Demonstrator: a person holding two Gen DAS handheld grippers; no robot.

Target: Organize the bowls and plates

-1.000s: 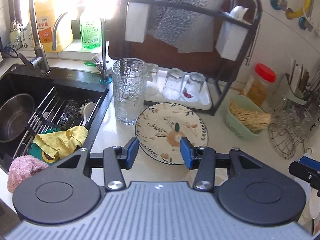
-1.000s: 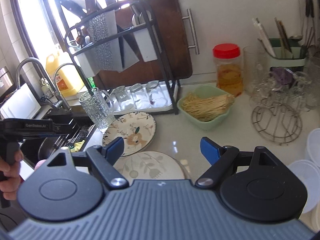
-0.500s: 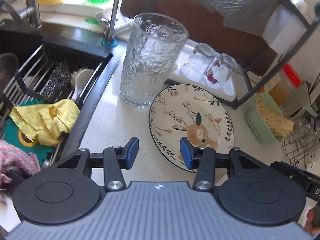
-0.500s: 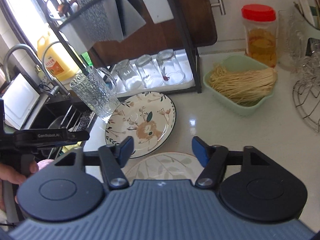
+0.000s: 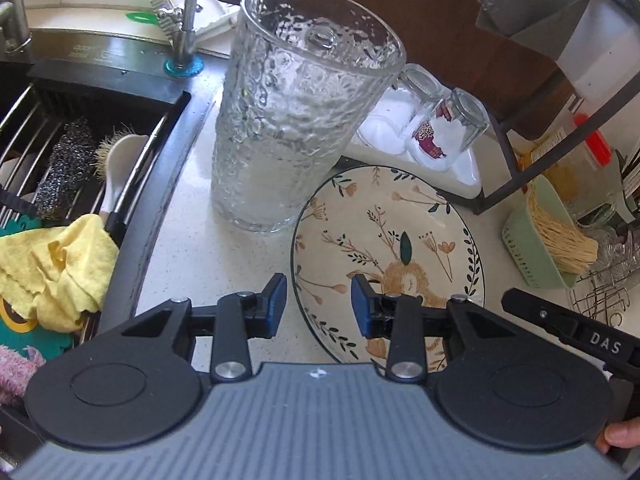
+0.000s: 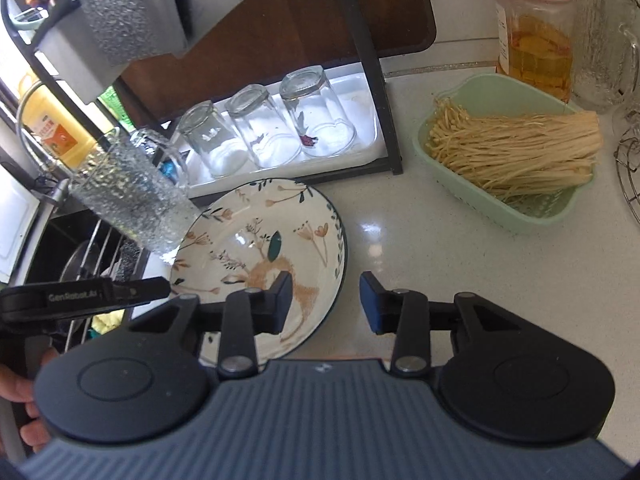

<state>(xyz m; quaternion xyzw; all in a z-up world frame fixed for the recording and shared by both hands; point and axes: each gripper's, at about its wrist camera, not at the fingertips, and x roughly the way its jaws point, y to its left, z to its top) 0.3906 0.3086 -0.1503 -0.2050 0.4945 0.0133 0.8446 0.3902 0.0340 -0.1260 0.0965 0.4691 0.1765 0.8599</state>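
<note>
Sink (image 5: 92, 92): far left of the left tongs, set into the desk; a rack in it carries a steel scourer (image 5: 66, 168) and a white brush (image 5: 120, 176).
Yellow cloth (image 5: 52, 268): crumpled on the sink edge, left of the left tongs.
Textured glass (image 5: 296, 108): upright on the desk (image 5: 192, 248), ahead of the left tongs, touching or just overlapping the plate's far-left rim.
Left tongs (image 5: 318, 306): pointing down over the plate's left rim; the jaws have just been narrowing and now stand partly spread. The rim lies in the gap between them, one pad outside over the desk, the other over the plate's inside. No pad is seen pressing on it.
Floral plate (image 5: 400, 232): flat on the desk, directly under and ahead of both tongs, between the glass and the green basket, just in front of the rack's white tray.
Right tongs (image 6: 325, 303): over the plate's right rim; the jaws have just been narrowing and now stand partly spread. The left pad is above the plate's inside, the right pad above bare desk, the rim in the gap, not pinched.
Drying rack (image 6: 372, 80): beyond the plate; its white tray (image 6: 360, 148) holds upturned glasses (image 6: 316, 116).
Green basket (image 6: 516, 200): ahead and right of the right tongs, holding pale thin mushrooms (image 6: 516, 148).
Red-lidded jar (image 6: 534, 28): behind the basket.
Wire trivet (image 6: 630, 176): at the far right edge.
</note>
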